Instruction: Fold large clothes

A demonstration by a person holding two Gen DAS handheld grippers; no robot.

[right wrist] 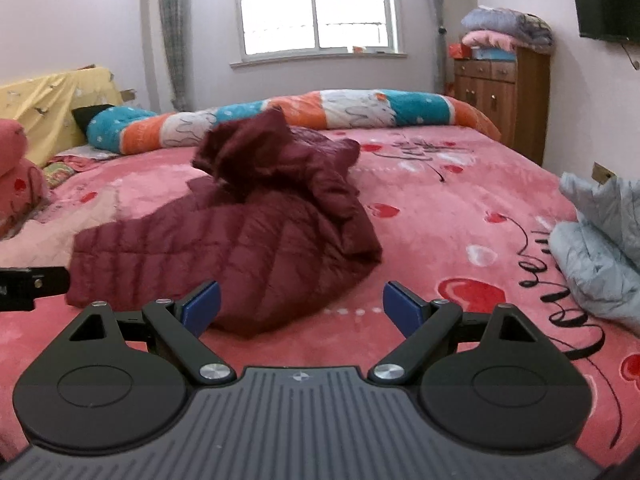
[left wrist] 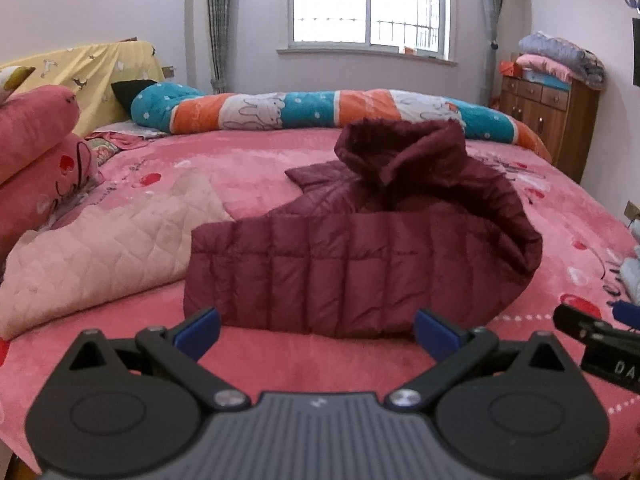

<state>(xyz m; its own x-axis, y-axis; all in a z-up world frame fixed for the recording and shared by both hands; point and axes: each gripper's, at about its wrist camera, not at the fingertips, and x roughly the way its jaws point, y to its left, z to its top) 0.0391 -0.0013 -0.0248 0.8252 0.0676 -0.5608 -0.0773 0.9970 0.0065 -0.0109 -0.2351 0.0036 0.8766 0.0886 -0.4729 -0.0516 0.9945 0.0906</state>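
A maroon quilted puffer jacket (left wrist: 352, 256) lies folded on the pink bed (left wrist: 248, 168), its hood bunched up at the far end. It also shows in the right wrist view (right wrist: 240, 248). My left gripper (left wrist: 318, 334) is open and empty, just in front of the jacket's near hem. My right gripper (right wrist: 302, 312) is open and empty, near the jacket's near right corner. Part of the right gripper shows at the right edge of the left wrist view (left wrist: 600, 340), and part of the left gripper at the left edge of the right wrist view (right wrist: 32, 284).
A pale pink quilted blanket (left wrist: 104, 248) lies left of the jacket. A light blue garment (right wrist: 600, 248) lies at the bed's right edge. A striped rolled quilt (left wrist: 320, 110) lies along the far side. Pink pillows (left wrist: 36, 160) are stacked at left. A wooden dresser (left wrist: 548, 116) stands at right.
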